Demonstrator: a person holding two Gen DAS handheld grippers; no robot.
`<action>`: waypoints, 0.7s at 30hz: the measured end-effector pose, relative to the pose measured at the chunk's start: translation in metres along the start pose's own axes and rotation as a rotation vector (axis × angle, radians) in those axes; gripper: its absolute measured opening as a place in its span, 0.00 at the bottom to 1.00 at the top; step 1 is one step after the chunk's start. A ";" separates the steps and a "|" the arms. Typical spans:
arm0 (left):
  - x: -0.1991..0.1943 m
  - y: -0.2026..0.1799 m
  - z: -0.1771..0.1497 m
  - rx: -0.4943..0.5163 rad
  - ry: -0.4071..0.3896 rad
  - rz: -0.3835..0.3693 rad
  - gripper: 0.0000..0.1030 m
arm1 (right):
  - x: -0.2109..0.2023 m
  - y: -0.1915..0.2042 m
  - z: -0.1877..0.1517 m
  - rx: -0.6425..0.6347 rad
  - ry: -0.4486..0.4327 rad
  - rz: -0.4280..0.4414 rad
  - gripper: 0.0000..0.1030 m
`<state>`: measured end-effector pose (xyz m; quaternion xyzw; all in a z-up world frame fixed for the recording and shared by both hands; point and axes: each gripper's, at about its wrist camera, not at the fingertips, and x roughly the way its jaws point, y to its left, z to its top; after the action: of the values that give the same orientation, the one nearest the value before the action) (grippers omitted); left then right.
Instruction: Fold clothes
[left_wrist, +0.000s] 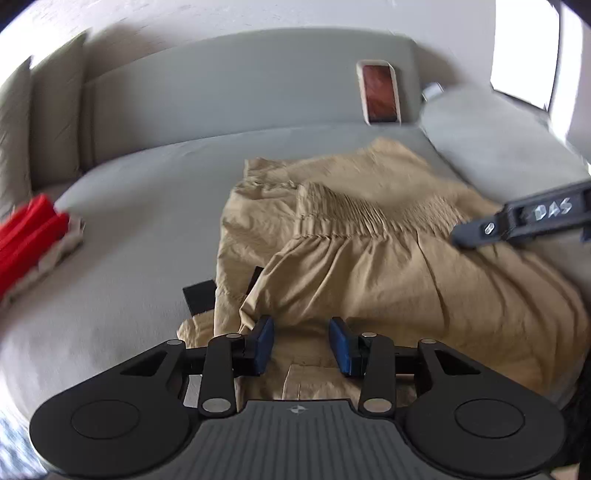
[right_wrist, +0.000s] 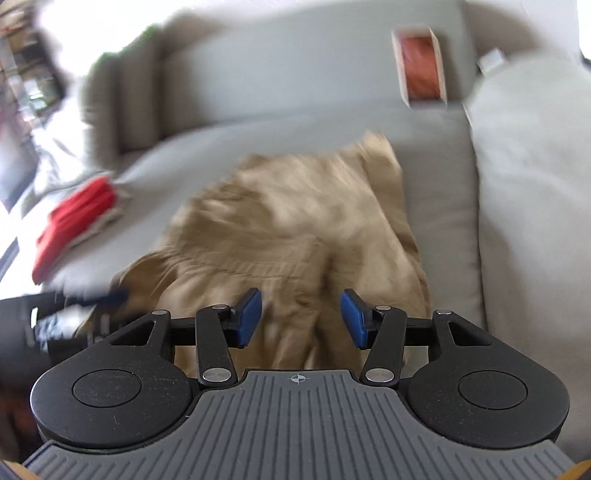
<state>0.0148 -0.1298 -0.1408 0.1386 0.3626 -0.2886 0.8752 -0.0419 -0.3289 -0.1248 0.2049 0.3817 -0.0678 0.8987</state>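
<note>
Light: soft daylight, window (left_wrist: 524, 48) blown out | Blur: heavy in right view, trousers (right_wrist: 295, 221) smeared | Edges: fisheye-bent

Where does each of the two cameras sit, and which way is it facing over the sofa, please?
Left wrist view: sits on the left tongs, looking forward and down over the tan trousers on the grey sofa; its blue pads stand apart, and the right tongs' finger enters from the right.
Right wrist view: sits on the right tongs, looking down over the same trousers, blurred; pads apart, and a dark blurred part shows at lower left.
Shared: trousers, sofa, red folded item, framed picture.
</note>
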 end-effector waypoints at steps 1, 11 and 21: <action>-0.002 0.001 0.000 -0.026 0.008 0.005 0.36 | 0.006 0.001 0.001 0.005 0.000 0.015 0.49; -0.026 0.003 -0.005 -0.144 0.044 0.024 0.34 | 0.046 0.036 0.000 -0.307 -0.028 -0.102 0.22; -0.093 0.013 0.001 -0.233 -0.083 -0.003 0.39 | -0.056 0.023 -0.018 -0.063 -0.148 -0.065 0.53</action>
<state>-0.0296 -0.0819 -0.0727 0.0234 0.3574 -0.2515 0.8992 -0.0861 -0.3028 -0.0888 0.1583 0.3224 -0.0997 0.9279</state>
